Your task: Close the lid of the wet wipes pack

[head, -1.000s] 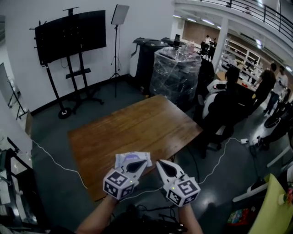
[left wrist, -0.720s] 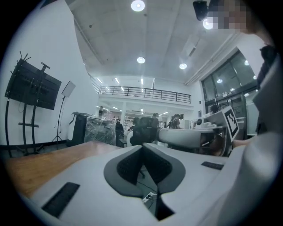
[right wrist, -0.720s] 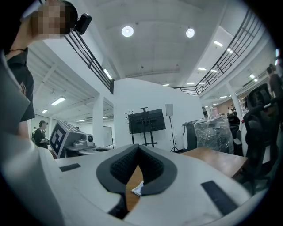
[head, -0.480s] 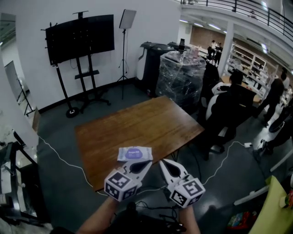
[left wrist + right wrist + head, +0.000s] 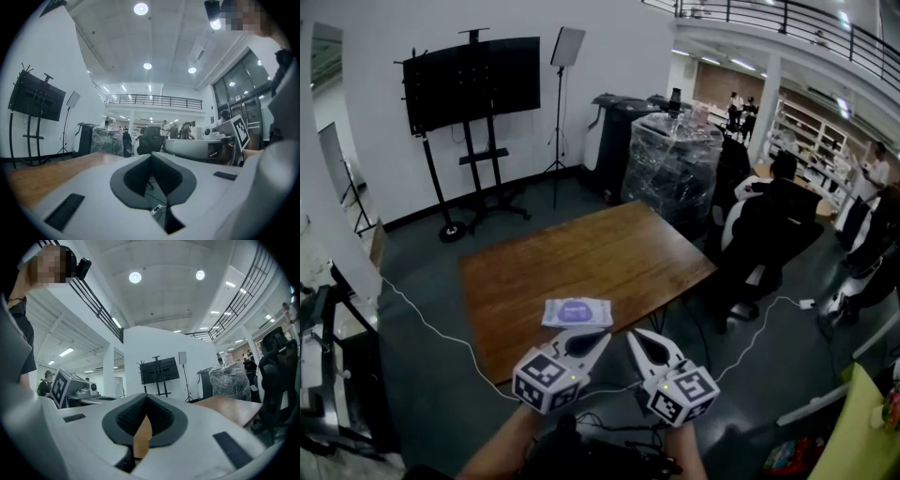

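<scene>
The wet wipes pack (image 5: 577, 312), white with a purple patch on top, lies flat on the wooden table (image 5: 591, 258) near its front edge. Its lid looks flat, though it is too small to be sure. My left gripper (image 5: 604, 335) hovers just in front of the pack, apart from it, with its jaws shut and empty. Beside it on the right, my right gripper (image 5: 631, 334) is likewise shut and empty. In the left gripper view the jaws (image 5: 151, 155) meet at the tips, as they do in the right gripper view (image 5: 146, 397). The pack shows in neither gripper view.
A black screen on a stand (image 5: 473, 80) is at the back wall, with a light stand (image 5: 560, 103) beside it. A plastic-wrapped stack (image 5: 673, 159) stands beyond the table. A person sits in a chair (image 5: 769, 220) at the right. A white cable (image 5: 422, 323) runs over the floor.
Both grippers have drawn back from the pack toward the table's front edge. The left tip, which lay over the pack, now stands clear of it.
</scene>
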